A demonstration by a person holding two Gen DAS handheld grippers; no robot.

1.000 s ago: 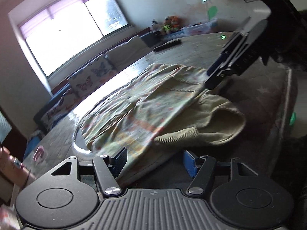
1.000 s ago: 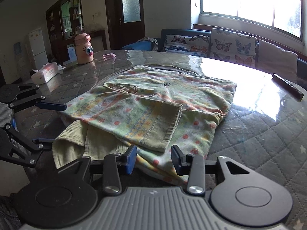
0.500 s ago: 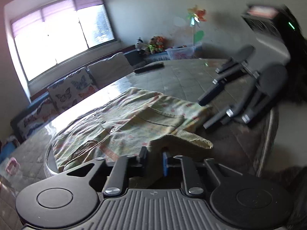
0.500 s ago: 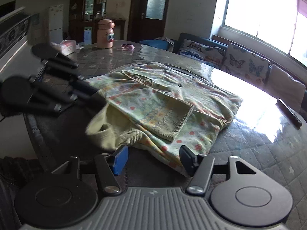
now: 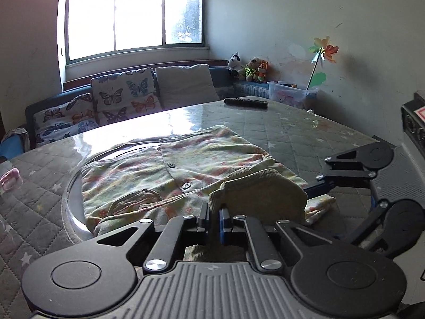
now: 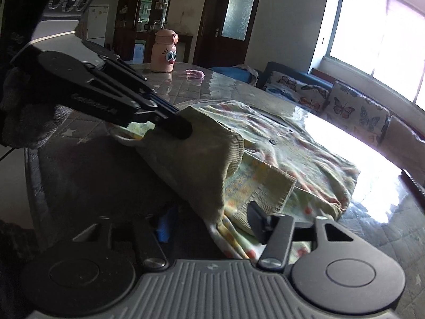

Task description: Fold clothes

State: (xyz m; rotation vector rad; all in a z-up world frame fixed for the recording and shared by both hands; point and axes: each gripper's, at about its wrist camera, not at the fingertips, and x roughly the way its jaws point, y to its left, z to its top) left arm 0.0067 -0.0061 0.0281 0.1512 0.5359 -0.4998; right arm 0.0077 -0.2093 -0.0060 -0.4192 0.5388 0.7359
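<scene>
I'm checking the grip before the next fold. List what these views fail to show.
- Left wrist view: the pad contact of the left gripper is buried in the olive sleeve.
- Right wrist view: whether the right gripper pinches cloth; the sleeve covers the gap between its jaws.
- Both views: the patterned shirt underside and near hem, hidden by folds and gripper bodies.

Beside the grey star-quilted table cover [image 5: 305, 130], the cardigan [image 5: 202, 162] shows pale yellow-green knit dotted orange with an olive ribbed cuff [image 5: 255, 194], behind it white cushions [image 5: 122, 93] printed with blue and orange butterflies, and a peach-pink bottle [image 6: 164, 51].
</scene>
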